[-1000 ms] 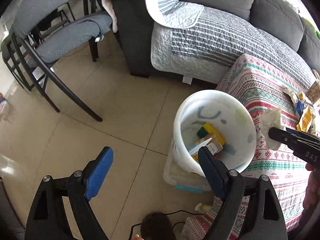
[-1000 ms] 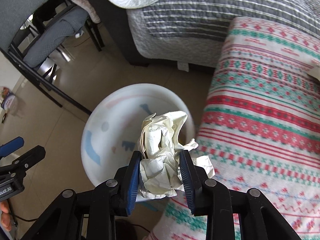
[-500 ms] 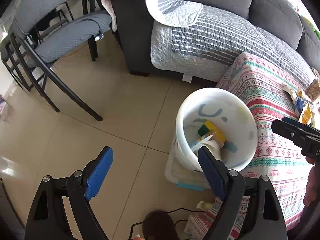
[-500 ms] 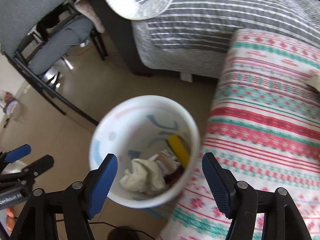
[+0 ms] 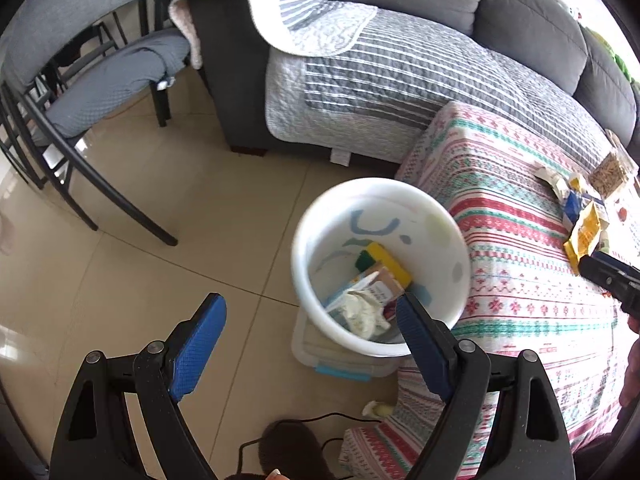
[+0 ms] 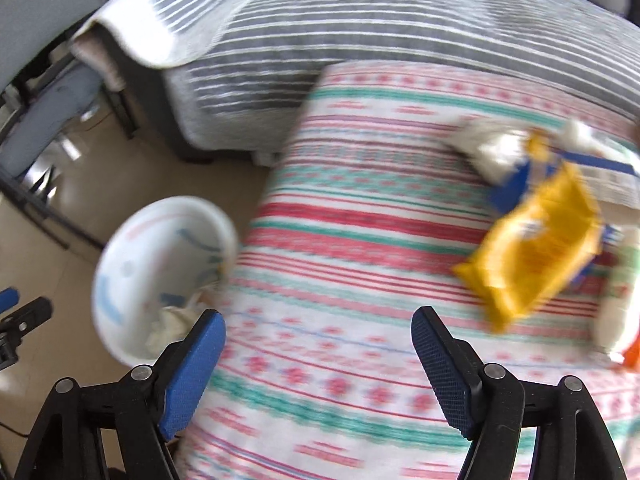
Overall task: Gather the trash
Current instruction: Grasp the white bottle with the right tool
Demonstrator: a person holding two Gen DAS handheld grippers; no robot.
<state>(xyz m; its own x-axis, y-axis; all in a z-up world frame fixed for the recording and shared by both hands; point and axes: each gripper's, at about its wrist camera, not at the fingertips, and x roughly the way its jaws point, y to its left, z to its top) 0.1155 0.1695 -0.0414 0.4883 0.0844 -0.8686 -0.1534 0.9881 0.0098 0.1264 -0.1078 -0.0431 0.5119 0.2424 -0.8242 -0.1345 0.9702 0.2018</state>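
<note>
Bin: white trash bin (image 5: 380, 268) on the floor, touching the desk's (image 5: 520, 280) left edge.
Bin contents: crumpled paper (image 5: 362, 310), yellow item, small cartons.
Desk trash: yellow wrapper (image 6: 536, 248) and white paper scraps (image 6: 496, 148) near the far right corner, blurred.
Left claw (image 5: 312, 356): jaws spread wide, empty, beside the bin.
Right claw (image 6: 318, 364): jaws wide apart, empty, above the desk's patterned cloth.
</note>
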